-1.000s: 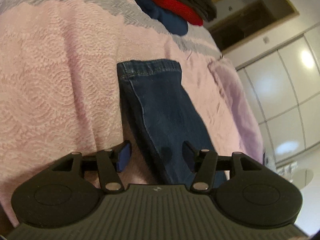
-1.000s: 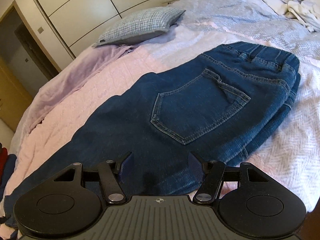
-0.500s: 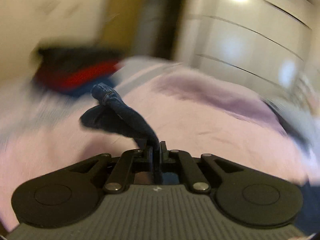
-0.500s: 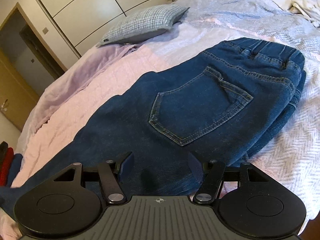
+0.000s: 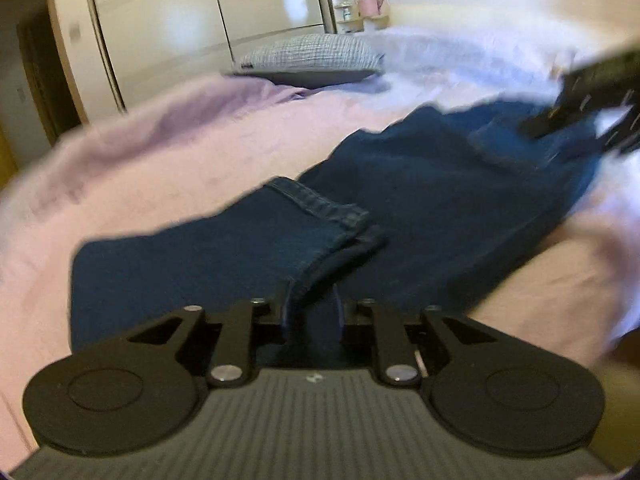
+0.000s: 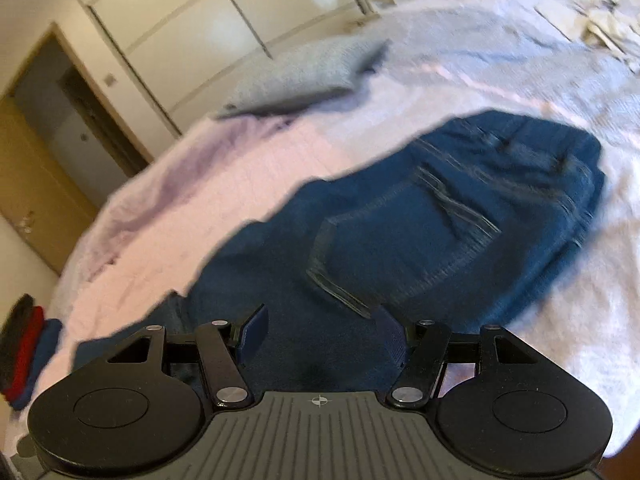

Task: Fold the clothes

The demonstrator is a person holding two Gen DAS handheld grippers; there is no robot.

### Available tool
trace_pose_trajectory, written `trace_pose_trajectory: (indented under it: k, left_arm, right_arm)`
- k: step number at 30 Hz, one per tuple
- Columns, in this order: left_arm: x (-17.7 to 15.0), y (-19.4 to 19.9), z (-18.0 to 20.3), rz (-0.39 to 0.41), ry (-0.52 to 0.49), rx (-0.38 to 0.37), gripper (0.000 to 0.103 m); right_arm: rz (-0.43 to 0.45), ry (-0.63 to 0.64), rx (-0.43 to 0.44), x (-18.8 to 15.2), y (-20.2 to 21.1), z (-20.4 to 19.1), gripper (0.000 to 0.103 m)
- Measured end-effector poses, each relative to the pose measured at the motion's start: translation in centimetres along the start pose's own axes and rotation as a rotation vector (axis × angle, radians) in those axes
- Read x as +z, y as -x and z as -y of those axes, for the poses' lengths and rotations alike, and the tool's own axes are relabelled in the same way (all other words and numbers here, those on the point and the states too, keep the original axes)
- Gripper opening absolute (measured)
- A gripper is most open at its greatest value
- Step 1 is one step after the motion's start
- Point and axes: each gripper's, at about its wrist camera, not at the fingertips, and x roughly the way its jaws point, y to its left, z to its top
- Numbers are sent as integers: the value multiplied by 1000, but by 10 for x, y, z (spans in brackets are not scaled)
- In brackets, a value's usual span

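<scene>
Dark blue jeans [image 5: 440,184] lie on the pink bed cover [image 5: 160,152]. One leg is folded back over them, its stitched hem [image 5: 320,204] lying on top. My left gripper [image 5: 312,308] is low over that leg; its jaws are opening, with a fold of the leg's edge still between the pads. My right gripper [image 6: 324,334] stands open just above the thigh of the jeans [image 6: 440,220], below the back pocket [image 6: 400,240], with nothing pinched. It also shows blurred as the right gripper [image 5: 592,92] at the waist end.
A grey checked pillow [image 5: 312,56] lies at the head of the bed, before white wardrobe doors [image 5: 180,20]. A stack of black, red and blue clothes [image 6: 24,352] sits at the far left. Pale crumpled garments [image 6: 612,32] lie at the back right.
My left gripper shut on the leg's hem, rolled, and carried it across onto the rest of the jeans, then parted its jaws. The right gripper stayed open and tilted slightly.
</scene>
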Motion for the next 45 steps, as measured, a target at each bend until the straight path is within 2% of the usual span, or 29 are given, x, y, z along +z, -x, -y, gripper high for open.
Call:
trace_pose_trajectory:
  k: [2,3,5,7,8,10,13,16,18,21,24,26,28,30,32,34,36,38,40,43,45]
  left_arm:
    - [-1,20,-18,22,98,-44,19]
    - [0,29,-26,32,139,-38,19]
    - [2,40,-45,47,216,-14,18]
    - [2,48,-66,62,297,3,18]
    - [1,51,-74,70,330,9,18]
    - [-1,58,-91,83,378,27,18]
    - [-5,65,-110,95,426,49,17]
    - [-9,61,-122,100,463,45,17]
    - [-12,64,-128,105,489,28,17]
    - [-16,70,-134,115,513,12,17]
    - [-20,72,-140,116,530,-1,17]
    - [-22,73,-143,112,543,-3,17]
    - [-23,74,-145,112,551,3,17]
    - [-23,77,-148,124,559,0,17]
    - [-22,78,-149,136,575,-16,17]
    - [-21,76,-148,144,585,-37,17]
    - [-18,70,-142,136,578,-55,17]
    - [-15,60,-134,115,560,-74,17]
    - [-11,52,-125,99,531,-77,17]
    - [-5,45,-115,89,484,-73,17]
    - [-1,46,-112,100,470,-81,17]
  right_arm:
    - [-23,-44,114,2,-5,-7,64]
    - [-49,-82,181,2,-10,-11,64]
    - [-149,-206,319,-2,-28,-18,63]
    - [-262,-345,409,-12,-52,-23,63]
    - [-313,-405,422,-18,-64,-26,63]
    - [-383,-476,375,-27,-83,-33,63]
    - [-394,-494,356,-32,-97,-45,61]
    - [-429,-491,324,-37,-110,-59,51]
    - [-460,-475,264,-41,-120,-65,46]
    - [-421,-459,218,-49,-128,-70,46]
    - [-328,-404,263,-55,-133,-75,45]
    - [-265,-368,292,-58,-136,-78,6]
    - [-187,-304,335,-61,-128,-84,4]
    - [-60,-167,387,-58,-100,-98,4]
    - [77,5,399,-54,-67,-112,4]
    - [168,107,374,-53,-40,-115,4]
    - [142,88,287,-54,-34,-100,4]
    - [50,-16,168,-59,-44,-74,4]
    - [-18,-117,100,-66,-53,-52,4]
    - [-3,-145,129,-67,-51,-43,4]
    - [71,-66,187,-57,-37,-53,4]
